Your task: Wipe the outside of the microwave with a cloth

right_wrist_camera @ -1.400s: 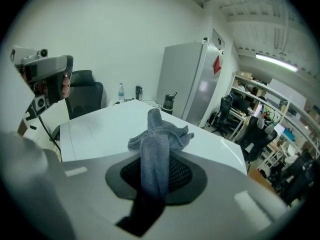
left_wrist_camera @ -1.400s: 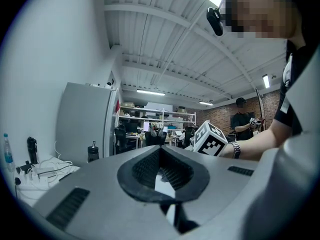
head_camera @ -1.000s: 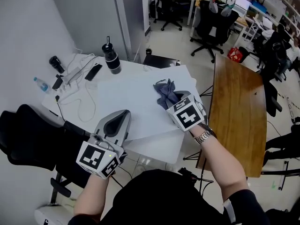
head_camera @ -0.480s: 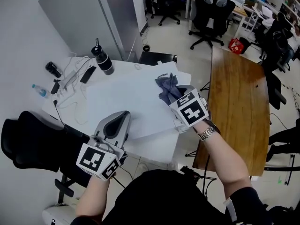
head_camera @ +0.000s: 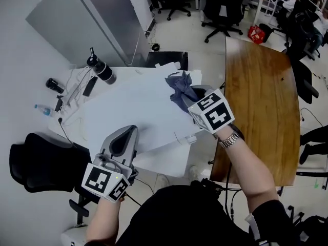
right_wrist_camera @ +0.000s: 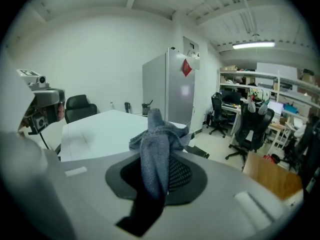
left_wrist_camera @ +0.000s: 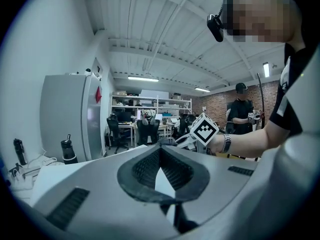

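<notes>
My right gripper [head_camera: 188, 97] is shut on a grey-blue cloth [head_camera: 179, 87], which sticks up out of its jaws above the far right part of the white table [head_camera: 128, 106]. In the right gripper view the cloth [right_wrist_camera: 156, 151] hangs bunched between the dark pads of that gripper [right_wrist_camera: 161, 176]. My left gripper [head_camera: 128, 131] sits at the table's near edge, shut, with nothing in it. In the left gripper view its jaws [left_wrist_camera: 160, 166] meet at the tips, and the right hand shows beyond them. No microwave is in view.
A black bottle [head_camera: 101, 69], cables and a power strip [head_camera: 72, 92] and a small water bottle [head_camera: 43, 109] lie at the table's left end. A wooden table [head_camera: 259, 101] stands to the right, a black chair [head_camera: 41, 160] to the left and a grey cabinet [head_camera: 92, 19] behind.
The head view has swung, so the table now sits further left and turned. The right gripper has carried the cloth toward the table's far right corner. The left gripper has shifted toward the near edge.
</notes>
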`<state>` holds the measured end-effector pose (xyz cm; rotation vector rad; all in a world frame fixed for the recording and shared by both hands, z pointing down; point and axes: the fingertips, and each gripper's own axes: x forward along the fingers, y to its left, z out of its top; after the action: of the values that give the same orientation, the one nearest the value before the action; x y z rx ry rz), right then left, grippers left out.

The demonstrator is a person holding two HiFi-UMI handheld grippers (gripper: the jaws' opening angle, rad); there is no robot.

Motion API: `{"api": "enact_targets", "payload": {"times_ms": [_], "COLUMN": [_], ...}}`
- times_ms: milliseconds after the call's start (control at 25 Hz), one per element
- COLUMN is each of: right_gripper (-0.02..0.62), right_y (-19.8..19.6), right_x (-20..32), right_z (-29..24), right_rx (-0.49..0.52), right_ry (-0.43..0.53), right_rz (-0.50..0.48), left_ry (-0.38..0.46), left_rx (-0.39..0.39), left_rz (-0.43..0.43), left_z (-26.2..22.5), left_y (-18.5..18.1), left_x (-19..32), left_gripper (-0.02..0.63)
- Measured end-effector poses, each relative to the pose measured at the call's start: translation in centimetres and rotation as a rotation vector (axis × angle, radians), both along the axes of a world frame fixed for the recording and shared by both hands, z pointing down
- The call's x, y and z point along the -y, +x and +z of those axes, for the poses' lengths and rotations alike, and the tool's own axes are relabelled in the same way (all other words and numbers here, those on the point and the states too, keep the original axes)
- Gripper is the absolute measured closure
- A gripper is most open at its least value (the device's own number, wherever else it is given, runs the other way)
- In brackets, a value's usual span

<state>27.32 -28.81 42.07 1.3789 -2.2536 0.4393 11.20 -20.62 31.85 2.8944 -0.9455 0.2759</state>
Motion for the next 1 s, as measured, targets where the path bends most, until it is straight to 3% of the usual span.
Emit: {"api": "enact_targets", "payload": {"times_ms": [240, 680, 1000], "right_gripper": [0.526, 0.528, 0.529], "right_y": [3.1, 4.8, 5.2], "right_x": [0.1, -0.2, -0.2], "right_z": [1.1, 3.7, 7.6], "right_rx": [0.134, 0.416, 0.493], "right_ry": [0.006, 0.036, -0.015], "right_rz": [0.029, 0.017, 0.033], "left_ry": [-0.007, -0.041, -0.056], "left_rx": [0.026, 0.087, 0.113], "left_rz": [-0.002, 0.005, -0.001], "left_z": [0.3, 1.4, 2.1], "left_y": [1.9, 5.6, 6.7], "left_x": [-0.3, -1.5, -2.3], "left_gripper": [0.604, 0.604, 0.604]}}
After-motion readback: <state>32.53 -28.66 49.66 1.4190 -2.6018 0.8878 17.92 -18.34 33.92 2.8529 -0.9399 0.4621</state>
